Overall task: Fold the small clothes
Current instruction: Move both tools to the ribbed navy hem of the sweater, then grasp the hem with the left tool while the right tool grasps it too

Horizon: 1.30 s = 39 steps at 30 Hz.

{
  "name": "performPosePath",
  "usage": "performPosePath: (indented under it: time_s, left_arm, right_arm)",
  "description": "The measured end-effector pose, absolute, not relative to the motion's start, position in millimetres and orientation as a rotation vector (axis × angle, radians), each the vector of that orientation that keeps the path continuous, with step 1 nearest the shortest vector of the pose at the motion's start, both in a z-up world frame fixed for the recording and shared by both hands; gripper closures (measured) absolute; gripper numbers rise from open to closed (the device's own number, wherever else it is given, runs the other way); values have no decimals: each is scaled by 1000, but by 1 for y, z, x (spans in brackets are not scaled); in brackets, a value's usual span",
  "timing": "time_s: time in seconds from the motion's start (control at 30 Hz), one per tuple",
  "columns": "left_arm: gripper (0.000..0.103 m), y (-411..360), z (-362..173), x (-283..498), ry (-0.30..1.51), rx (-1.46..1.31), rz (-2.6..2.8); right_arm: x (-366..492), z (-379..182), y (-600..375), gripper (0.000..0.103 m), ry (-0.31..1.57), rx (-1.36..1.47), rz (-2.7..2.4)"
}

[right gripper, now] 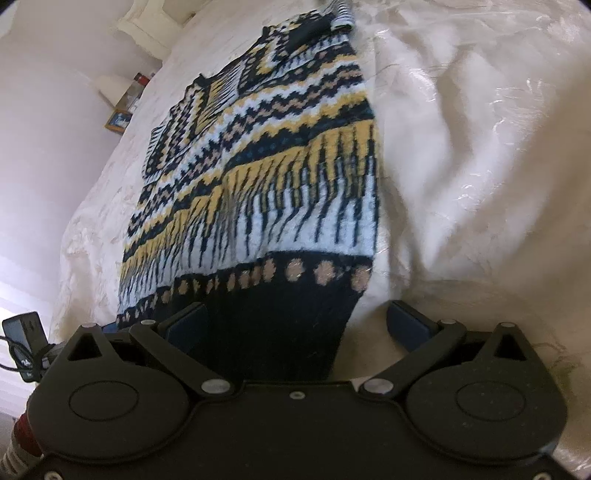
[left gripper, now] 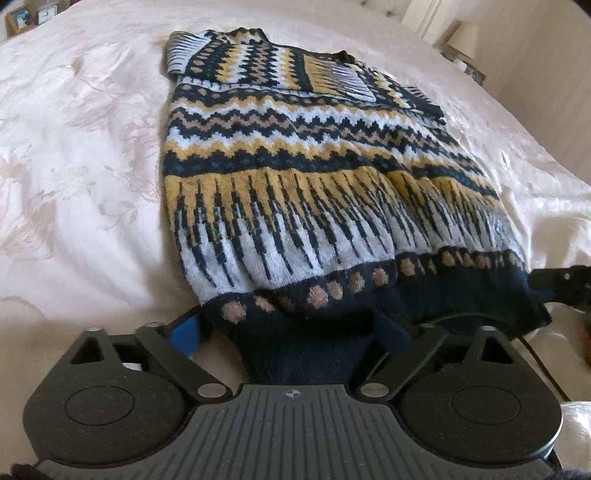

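A patterned knit sweater (left gripper: pixel 310 158) in navy, yellow, white and tan lies flat on the cream bedspread, sleeves folded in over the body, navy hem toward me. It also shows in the right wrist view (right gripper: pixel 266 177). My left gripper (left gripper: pixel 291 332) is open, its blue-padded fingers (left gripper: pixel 186 334) on either side of the hem's left part, the hem lying between them. My right gripper (right gripper: pixel 306 325) is open too, with the hem's right corner between its fingers (right gripper: pixel 410 321). The other gripper's tip (left gripper: pixel 561 282) shows at the right edge of the left wrist view.
The cream floral bedspread (left gripper: pixel 81 166) spreads wide to the left of the sweater and wrinkles to its right (right gripper: pixel 480 147). A bedside lamp (left gripper: pixel 463 37) and picture frames (left gripper: pixel 20 18) stand beyond the bed. A black cable (left gripper: pixel 539 365) trails by the hem.
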<state>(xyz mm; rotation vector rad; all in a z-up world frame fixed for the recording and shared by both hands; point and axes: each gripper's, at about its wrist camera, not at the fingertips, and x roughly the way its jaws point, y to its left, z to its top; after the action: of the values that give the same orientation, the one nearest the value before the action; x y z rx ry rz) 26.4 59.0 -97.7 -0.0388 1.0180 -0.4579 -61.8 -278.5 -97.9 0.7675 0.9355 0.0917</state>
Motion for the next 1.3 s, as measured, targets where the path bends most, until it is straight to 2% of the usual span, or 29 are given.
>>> performPosePath:
  time_s: [0.07,0.2,0.33,0.4,0.5,0.57,0.6,0.63,0.7,0.77,0.87,1.0,1.3]
  left_arm:
    - [21,61,-96,24,1029,-57,-472]
    - [26,64,-94,17,1045,-91,-485]
    - [40,67,-94,18,1046,-112,-467]
    - [44,70,-94,19,1048,-133,-458]
    - [54,74,-94,19,1046,-157,-447]
    - [71,77,-94,19,1042,-176,-443]
    - [75,78,-94,19,1042,-188,-444]
    - [82,80,-94,19,1041,-199,-441]
    - [89,83,-94,19,1037,-221,-439]
    - [93,85,-93,18,1027,-239,-436]
    - [96,90,-85,14,982,-268,-438]
    - [96,96,-72,11,910,-314,-438]
    - [97,110,-40,20,742,-427,-451]
  right_arm:
    - [-62,-98,-274,0,944,769,116]
    - [-63,-95,-265,0,962,754,151]
    - [-65,-95,-264,1,955,766,153]
    - [-66,-95,-266,5,949,779,141]
    - [-68,-98,-270,17,938,809,121]
    - [-70,-99,-275,29,936,823,106]
    - [-70,-100,-276,34,937,825,97]
    - [-70,-101,-277,43,941,822,85]
    - [-71,-103,-279,57,945,825,64]
    - [-73,-106,-281,79,934,862,71]
    - [-75,-104,-281,85,908,867,75]
    - [-79,-93,-280,89,829,860,95]
    - [-74,-69,-285,89,634,855,157]
